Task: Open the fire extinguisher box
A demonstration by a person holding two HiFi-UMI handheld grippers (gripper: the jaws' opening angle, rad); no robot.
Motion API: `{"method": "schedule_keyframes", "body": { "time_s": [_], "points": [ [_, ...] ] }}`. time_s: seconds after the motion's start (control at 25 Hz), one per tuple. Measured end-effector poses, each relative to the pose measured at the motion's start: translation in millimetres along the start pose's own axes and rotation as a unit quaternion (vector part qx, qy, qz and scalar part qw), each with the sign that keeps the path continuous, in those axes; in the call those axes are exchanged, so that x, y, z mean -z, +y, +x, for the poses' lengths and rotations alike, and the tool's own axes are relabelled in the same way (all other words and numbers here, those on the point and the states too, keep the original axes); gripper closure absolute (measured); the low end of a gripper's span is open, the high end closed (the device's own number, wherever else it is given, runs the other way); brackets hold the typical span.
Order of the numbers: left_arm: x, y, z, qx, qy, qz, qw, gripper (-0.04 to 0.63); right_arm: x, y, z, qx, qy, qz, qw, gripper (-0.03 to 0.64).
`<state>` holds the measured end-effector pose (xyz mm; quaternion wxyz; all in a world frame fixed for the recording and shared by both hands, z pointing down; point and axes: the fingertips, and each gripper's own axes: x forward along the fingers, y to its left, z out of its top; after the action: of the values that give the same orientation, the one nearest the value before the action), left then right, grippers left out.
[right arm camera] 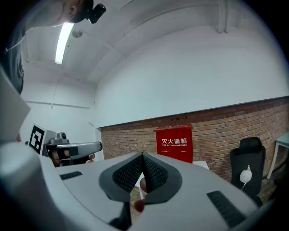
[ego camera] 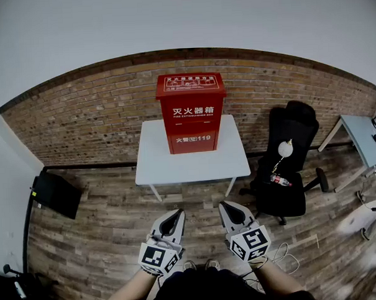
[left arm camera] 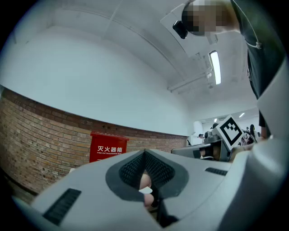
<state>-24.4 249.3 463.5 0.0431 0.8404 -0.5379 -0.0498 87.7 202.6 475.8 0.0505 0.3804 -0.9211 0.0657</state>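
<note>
A red fire extinguisher box (ego camera: 191, 112) stands upright on a white table (ego camera: 157, 163) against the brick wall, its lid down. The box (left arm camera: 108, 147) shows far off at the left in the left gripper view, and the box (right arm camera: 174, 142) sits right of centre in the right gripper view. My left gripper (ego camera: 178, 213) and right gripper (ego camera: 224, 205) hover side by side over the wooden floor, well short of the table. Both are shut with nothing between their tips. Each points level toward the wall.
A black office chair (ego camera: 287, 164) with a white lamp and a bottle on it stands right of the table. A black flat case (ego camera: 55, 194) lies on the floor at left. A light desk (ego camera: 365, 138) juts in at the far right. Cables lie at lower right.
</note>
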Motion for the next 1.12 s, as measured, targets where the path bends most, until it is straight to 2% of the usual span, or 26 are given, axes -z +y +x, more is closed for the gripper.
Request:
{"method": "schedule_keyframes", "body": {
  "time_s": [0.28, 0.64, 0.92, 1.12],
  "points": [
    [0, 15, -7, 0.003, 0.000, -0.002, 1.0000, 0.545, 1, 13, 11, -0.001, -0.001, 0.014, 1.000, 0.598],
    [2, 39, -15, 0.017, 0.004, 0.003, 0.9998, 0.545, 6, 33, 29, 0.021, 0.002, 0.023, 1.000, 0.598],
    [9, 52, -8, 0.037, 0.005, -0.002, 0.9993, 0.545, 15, 31, 41, 0.046, 0.012, 0.030, 0.998, 0.598],
    [9, 63, 16, 0.044, 0.002, 0.004, 0.9990, 0.545, 12, 12, 54, 0.054, 0.008, 0.026, 0.998, 0.598]
  ]
}}
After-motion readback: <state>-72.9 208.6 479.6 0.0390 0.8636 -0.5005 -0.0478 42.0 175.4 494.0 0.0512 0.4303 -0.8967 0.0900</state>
